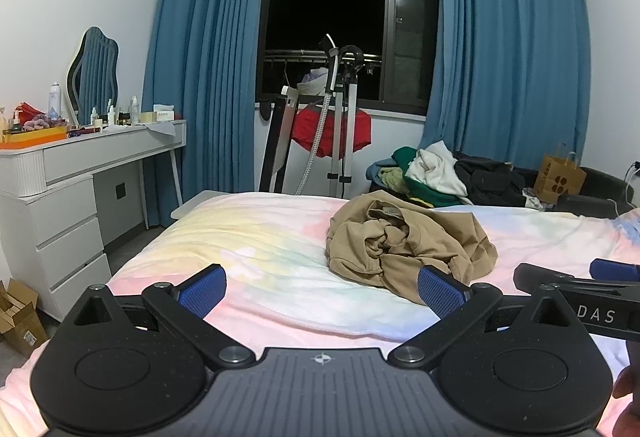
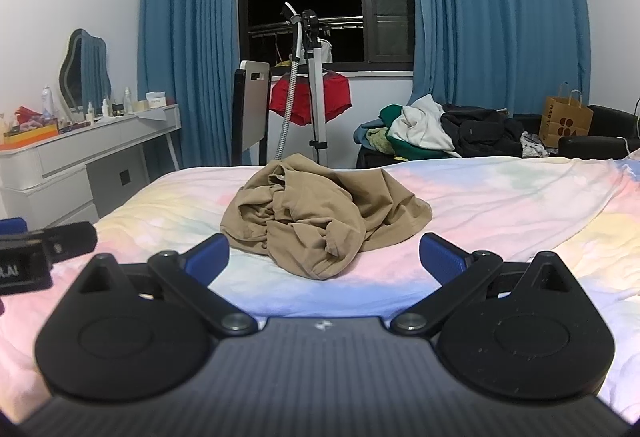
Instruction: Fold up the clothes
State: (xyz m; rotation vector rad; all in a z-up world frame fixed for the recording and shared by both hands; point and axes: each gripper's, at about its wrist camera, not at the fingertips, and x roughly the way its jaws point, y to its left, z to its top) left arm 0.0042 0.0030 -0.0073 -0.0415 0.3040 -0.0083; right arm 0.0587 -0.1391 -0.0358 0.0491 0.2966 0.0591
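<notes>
A crumpled tan garment (image 1: 408, 245) lies in a heap on the pastel bedsheet (image 1: 248, 249); it also shows in the right wrist view (image 2: 320, 217). My left gripper (image 1: 322, 291) is open and empty, hovering above the sheet, with the garment ahead and to its right. My right gripper (image 2: 324, 259) is open and empty, just short of the garment's near edge, its blue pads (image 2: 440, 257) spread either side. The right gripper shows at the left wrist view's right edge (image 1: 580, 289); the left gripper shows at the right wrist view's left edge (image 2: 44, 245).
A pile of other clothes (image 2: 436, 133) sits on a dark sofa beyond the bed, beside a paper bag (image 2: 566, 119). A garment steamer stand (image 2: 314, 85) with red fabric stands at the window. A white dresser (image 1: 72, 197) with bottles is left; cardboard boxes (image 1: 20, 317) sit on the floor.
</notes>
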